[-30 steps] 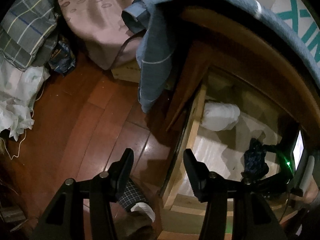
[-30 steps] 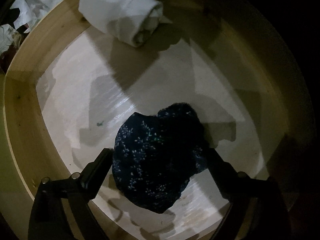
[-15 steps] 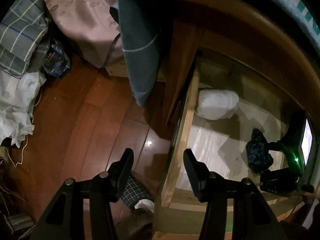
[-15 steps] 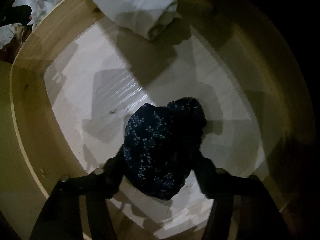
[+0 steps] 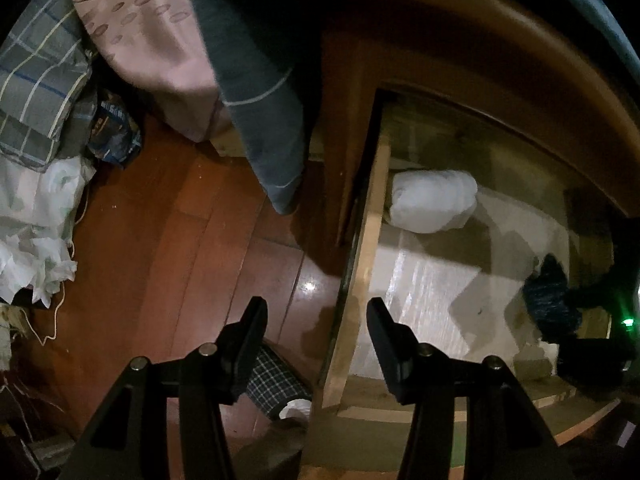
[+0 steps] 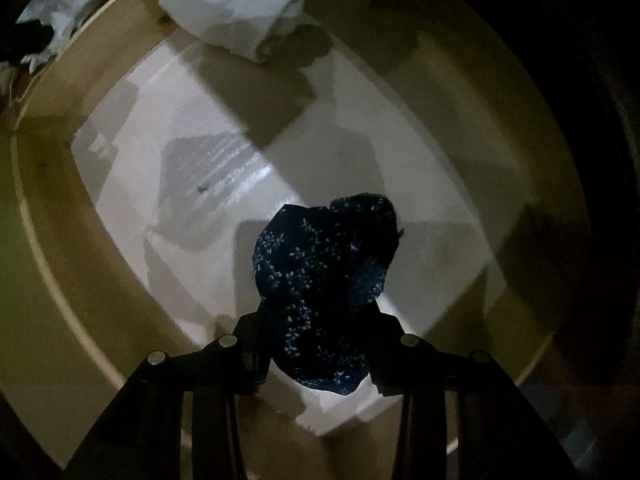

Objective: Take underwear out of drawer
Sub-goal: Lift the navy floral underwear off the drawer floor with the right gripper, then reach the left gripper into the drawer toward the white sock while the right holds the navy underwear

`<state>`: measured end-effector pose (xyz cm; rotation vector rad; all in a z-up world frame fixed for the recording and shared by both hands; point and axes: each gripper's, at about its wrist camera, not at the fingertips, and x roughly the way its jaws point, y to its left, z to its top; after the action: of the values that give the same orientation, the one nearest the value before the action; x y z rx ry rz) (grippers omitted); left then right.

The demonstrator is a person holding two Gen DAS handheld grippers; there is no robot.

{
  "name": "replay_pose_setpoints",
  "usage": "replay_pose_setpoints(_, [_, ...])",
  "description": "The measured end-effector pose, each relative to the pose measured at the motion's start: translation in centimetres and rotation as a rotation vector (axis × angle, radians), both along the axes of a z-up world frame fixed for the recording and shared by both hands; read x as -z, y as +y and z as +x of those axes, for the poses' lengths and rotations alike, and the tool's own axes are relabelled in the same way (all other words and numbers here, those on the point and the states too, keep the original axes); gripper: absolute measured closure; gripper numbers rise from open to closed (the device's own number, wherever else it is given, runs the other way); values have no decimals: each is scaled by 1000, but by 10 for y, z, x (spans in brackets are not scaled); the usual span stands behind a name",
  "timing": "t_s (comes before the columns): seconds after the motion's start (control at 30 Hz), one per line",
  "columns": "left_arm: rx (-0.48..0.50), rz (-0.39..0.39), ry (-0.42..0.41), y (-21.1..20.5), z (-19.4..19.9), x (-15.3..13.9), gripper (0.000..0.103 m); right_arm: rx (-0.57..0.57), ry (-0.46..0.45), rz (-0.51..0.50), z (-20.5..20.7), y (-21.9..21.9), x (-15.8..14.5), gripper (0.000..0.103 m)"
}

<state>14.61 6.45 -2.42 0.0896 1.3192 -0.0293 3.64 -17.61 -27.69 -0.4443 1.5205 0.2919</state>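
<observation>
Currently the right gripper (image 6: 320, 356) is closing on the dark patterned underwear (image 6: 320, 276) inside the drawer (image 6: 60, 280) — the grasp step; next, lift it clear of the walls. The left gripper (image 5: 316, 320) hangs part-spread — empty.

Left wrist view: steeply downward from above the drawer's side wall (image 5: 372, 240) — wooden floor (image 5: 160, 240) on one side, drawer interior on the other. Right wrist view: straight down into the drawer (image 6: 60, 260), close over its pale bottom. Shared by both — the white rolled cloth (image 5: 432, 200) (image 6: 236, 20) and the dark patterned underwear (image 5: 548, 296) (image 6: 324, 280).
</observation>
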Motion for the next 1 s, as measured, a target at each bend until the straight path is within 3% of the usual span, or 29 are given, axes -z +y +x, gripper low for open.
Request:
replay_pose_setpoints(0.23, [56,81,-22,-14,-4,3,50,195,-46,112,-34,-22,-21,67])
replay_pose_setpoints(0.3, [94,116,-44,-23,-8,2,50,268,-66,150,-36,-56,-29,67])
replay_pose_setpoints(0.5, [226,217,-78,-45,-17,7,50,493,-150,295,-49,-72,-52,67])
replay_pose_setpoints(0.57, [272,283,-100,-53,-20,11,50,572,-149,359,-42,-82,-64,67])
replay_pose_setpoints(0.67, [373,383,-144,-67,-25,14,50,618,-156,375,-39,-80,-82,67])
replay_pose_setpoints(0.83, [520,456,-195,-87,-22,16,50,607,-149,392,-43,-76,-98,67])
replay_pose_setpoints(0.93, [668,557,-247,-104,-23,25,50,597,-151,386,-51,-100,-126,67])
replay_pose_setpoints(1.0, [755,600,-273,-112,-26,31,50,618,-152,408,-51,-105,-128,67])
